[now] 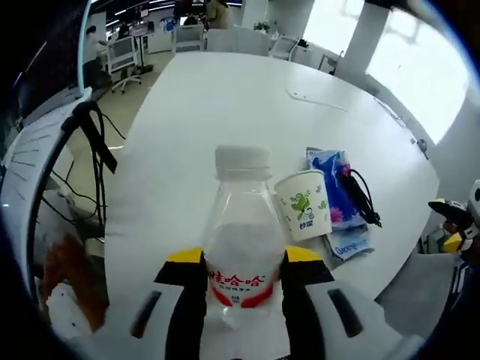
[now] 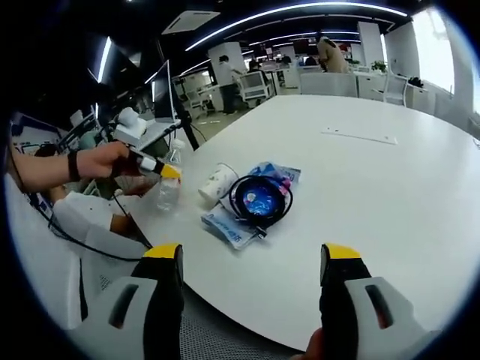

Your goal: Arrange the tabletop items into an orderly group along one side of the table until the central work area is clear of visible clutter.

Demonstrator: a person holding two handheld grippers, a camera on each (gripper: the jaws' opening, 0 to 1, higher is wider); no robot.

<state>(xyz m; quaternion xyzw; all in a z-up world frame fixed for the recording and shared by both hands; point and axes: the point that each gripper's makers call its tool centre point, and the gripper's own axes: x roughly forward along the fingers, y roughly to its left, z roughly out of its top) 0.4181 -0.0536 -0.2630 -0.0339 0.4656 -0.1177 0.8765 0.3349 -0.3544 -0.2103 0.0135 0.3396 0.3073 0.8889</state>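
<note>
Water bottle [image 1: 241,247] clamped by left gripper [image 1: 244,270], paper cup [image 1: 304,203] beside; right gripper [image 2: 251,262] gapes empty.

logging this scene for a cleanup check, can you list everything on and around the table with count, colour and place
water bottle: one, clear with white cap and red label, held upright near the table edge
paper cup: one, white with green print, beside the bottle, resting against the blue packet
plastic packet: one, blue and white, flat near the table edge
cable: one, black, coiled on top of the packet
table: one, white, round-edged
flat strip: one, white, far side of the table
office chairs and people: several, background
left gripper: fingers shut on the bottle
right gripper: fingers open above the table edge
</note>
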